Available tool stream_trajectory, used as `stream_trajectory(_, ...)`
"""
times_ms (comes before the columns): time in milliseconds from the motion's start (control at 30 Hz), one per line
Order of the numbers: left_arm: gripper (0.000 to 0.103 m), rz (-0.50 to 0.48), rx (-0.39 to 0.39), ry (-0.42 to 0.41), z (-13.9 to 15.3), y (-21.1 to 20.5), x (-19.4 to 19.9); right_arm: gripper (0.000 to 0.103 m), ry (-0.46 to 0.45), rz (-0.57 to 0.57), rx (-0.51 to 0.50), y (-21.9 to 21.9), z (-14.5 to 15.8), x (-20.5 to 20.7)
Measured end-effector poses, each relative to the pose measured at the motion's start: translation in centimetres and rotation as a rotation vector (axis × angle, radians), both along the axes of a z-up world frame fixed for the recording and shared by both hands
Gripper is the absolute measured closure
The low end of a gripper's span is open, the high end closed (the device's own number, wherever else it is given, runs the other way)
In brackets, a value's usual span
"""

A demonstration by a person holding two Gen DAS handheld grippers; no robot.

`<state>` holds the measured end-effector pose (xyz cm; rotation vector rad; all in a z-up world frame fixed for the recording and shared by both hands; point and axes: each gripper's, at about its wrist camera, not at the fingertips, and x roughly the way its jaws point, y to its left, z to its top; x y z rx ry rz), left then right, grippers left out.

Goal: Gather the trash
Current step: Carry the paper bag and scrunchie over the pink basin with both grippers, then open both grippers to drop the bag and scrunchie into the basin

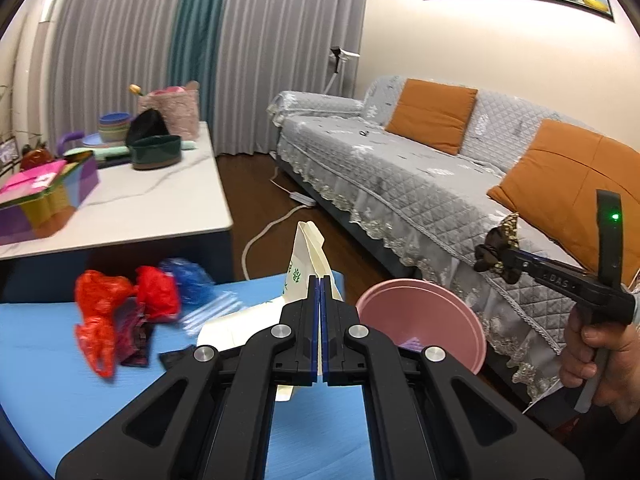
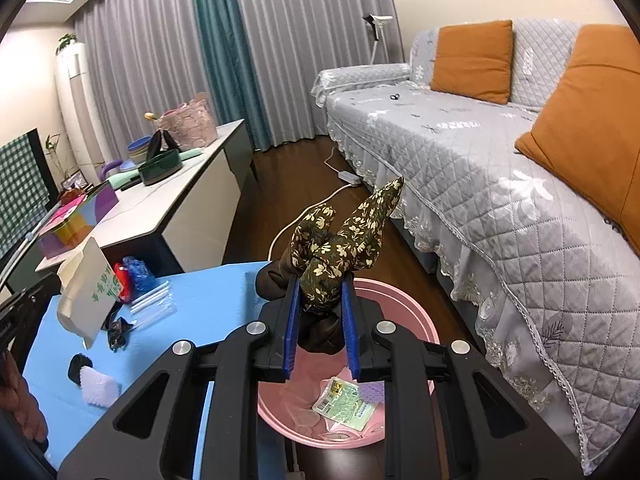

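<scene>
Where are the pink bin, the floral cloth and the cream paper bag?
pink bin (image 2: 416, 312), right wrist view, far rim.
floral cloth (image 2: 340, 248), right wrist view, patterned middle above the pads.
cream paper bag (image 1: 306, 256), left wrist view, upper folded part.

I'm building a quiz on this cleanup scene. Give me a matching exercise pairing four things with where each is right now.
Things:
1. cream paper bag with green print
2. floral brown cloth scrap
3. green-and-yellow snack wrapper
4. red plastic bag

Places:
A. lying on the blue mat
B. pinched in the left gripper
C. inside the pink bin
D. clamped in the right gripper, above the bin

Pairs: 1-B, 2-D, 3-C, 4-A
</scene>
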<state>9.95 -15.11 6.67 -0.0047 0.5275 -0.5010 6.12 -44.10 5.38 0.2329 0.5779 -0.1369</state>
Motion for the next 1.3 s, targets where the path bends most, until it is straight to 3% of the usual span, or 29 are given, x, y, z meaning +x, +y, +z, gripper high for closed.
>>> stream_trajectory(600, 0.103, -0.156, -0.071, 0.043, -0.4, -9.2, 3.3, 0.083, 0.068, -0.026, -0.012, -1.6, -2.5, 1.6)
stream_trajectory(1100, 0.103, -0.306, -0.073, 0.137, -3.7, -16.2, 6.3, 0.082, 0.123, -0.077, -0.029, -3.3, -4.5, 2.4)
stream_trajectory(1200, 0.102, -0.349, -0.093, 0.190, -4.6, -17.0, 7.0, 0.077, 0.142, -0.087, -0.029, -3.5, -4.9, 2.6)
stream_trajectory(1267, 0.101, -0.362, -0.108, 0.238, -5.3, -17.2, 7.5, 0.058, 0.160, -0.103, -0.027, -3.7, -5.2, 2.7)
stream_trajectory(1300, 0.099, -0.363, -0.118, 0.261, -5.6, -17.1, 7.7, 0.056, 0.161, -0.111, -0.028, -3.8, -5.2, 2.7)
